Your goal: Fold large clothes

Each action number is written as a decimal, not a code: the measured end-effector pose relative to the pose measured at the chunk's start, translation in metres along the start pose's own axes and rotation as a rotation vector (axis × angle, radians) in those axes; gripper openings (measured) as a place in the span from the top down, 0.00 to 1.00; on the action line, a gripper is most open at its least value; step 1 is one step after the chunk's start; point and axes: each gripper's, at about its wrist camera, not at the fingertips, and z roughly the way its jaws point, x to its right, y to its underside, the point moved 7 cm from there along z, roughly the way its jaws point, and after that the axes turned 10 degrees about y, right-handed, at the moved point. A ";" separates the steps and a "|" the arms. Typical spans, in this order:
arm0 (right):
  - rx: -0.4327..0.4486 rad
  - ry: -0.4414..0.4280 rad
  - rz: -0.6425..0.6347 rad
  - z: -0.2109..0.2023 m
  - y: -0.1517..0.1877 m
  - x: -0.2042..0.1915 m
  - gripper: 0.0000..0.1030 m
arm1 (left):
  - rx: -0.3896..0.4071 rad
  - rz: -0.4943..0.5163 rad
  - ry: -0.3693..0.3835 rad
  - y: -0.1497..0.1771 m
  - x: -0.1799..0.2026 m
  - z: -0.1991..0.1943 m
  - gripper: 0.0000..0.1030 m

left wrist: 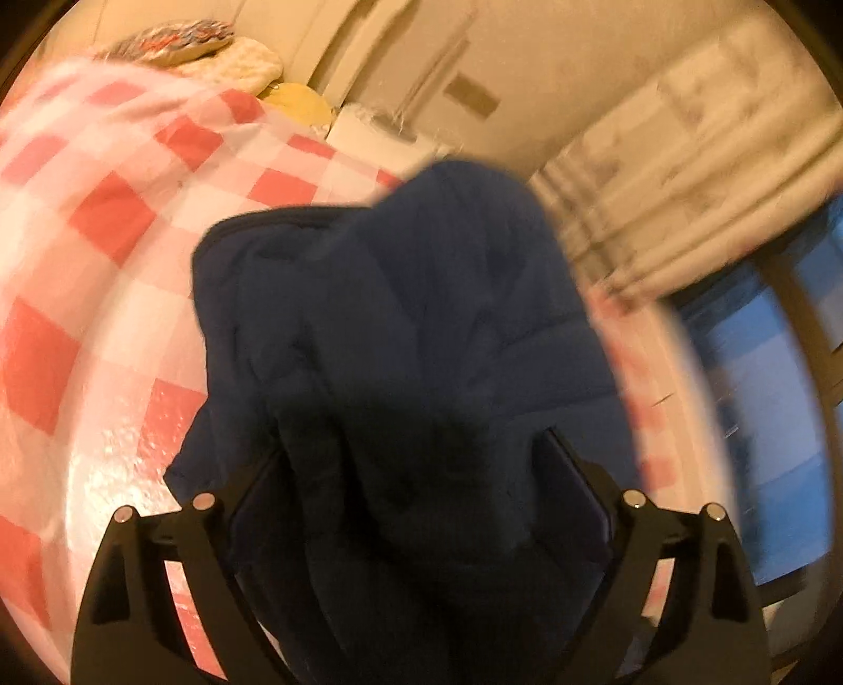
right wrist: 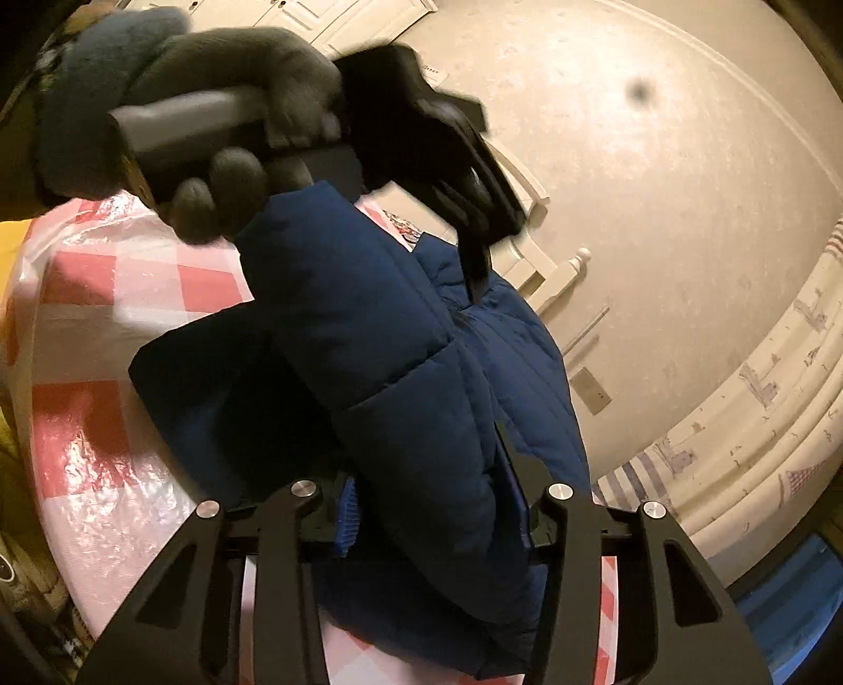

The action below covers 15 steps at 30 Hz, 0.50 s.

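A dark navy padded jacket (left wrist: 400,316) lies bunched on the red-and-white checked tablecloth (left wrist: 105,221). In the left wrist view my left gripper (left wrist: 416,463) stands wide over it, fingers on either side of the bulk and not pinching it. The right wrist view shows the same jacket (right wrist: 369,337) as a thick folded roll on the checked cloth (right wrist: 105,295). My right gripper (right wrist: 429,490) has its pads pressed onto that roll from both sides. A gloved hand (right wrist: 237,174) holds the left gripper (right wrist: 477,279) above the jacket's far end, fingers pointing down at it.
Cushions (left wrist: 184,42) lie beyond the table's far side. A pale patterned curtain (left wrist: 711,174) hangs to the right, above a blue floor area (left wrist: 764,421). White furniture (right wrist: 553,274) stands against the wall behind the jacket. The table edge curves close on the right.
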 end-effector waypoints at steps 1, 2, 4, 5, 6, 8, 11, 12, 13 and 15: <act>0.001 0.002 0.006 0.000 0.000 0.001 0.54 | 0.007 0.010 0.005 0.000 0.002 0.001 0.37; -0.004 0.002 0.020 0.000 0.000 0.004 0.53 | 0.021 0.023 0.005 0.000 0.005 -0.001 0.61; -0.017 -0.002 0.053 -0.003 -0.001 0.005 0.33 | 0.054 0.059 0.013 0.000 0.010 -0.014 0.77; -0.030 -0.009 0.089 -0.004 0.001 0.010 0.18 | 0.069 0.072 0.021 0.000 0.013 -0.020 0.82; -0.044 -0.004 0.157 -0.006 0.007 0.021 0.08 | 0.081 0.083 0.026 0.001 0.016 -0.027 0.85; -0.098 -0.008 0.305 -0.005 0.026 0.044 0.08 | 0.089 0.097 0.037 0.001 0.020 -0.034 0.87; -0.252 -0.051 0.558 0.012 0.069 0.075 0.12 | 0.098 0.089 0.072 -0.001 0.025 -0.042 0.88; -0.278 -0.057 0.582 0.015 0.073 0.080 0.13 | 0.103 0.093 0.075 -0.001 0.028 -0.044 0.88; -0.302 -0.045 0.567 0.018 0.074 0.080 0.13 | 0.111 0.101 0.076 -0.002 0.031 -0.047 0.89; -0.436 -0.062 0.483 0.034 0.082 0.062 0.20 | 0.137 0.127 0.088 -0.003 0.040 -0.062 0.90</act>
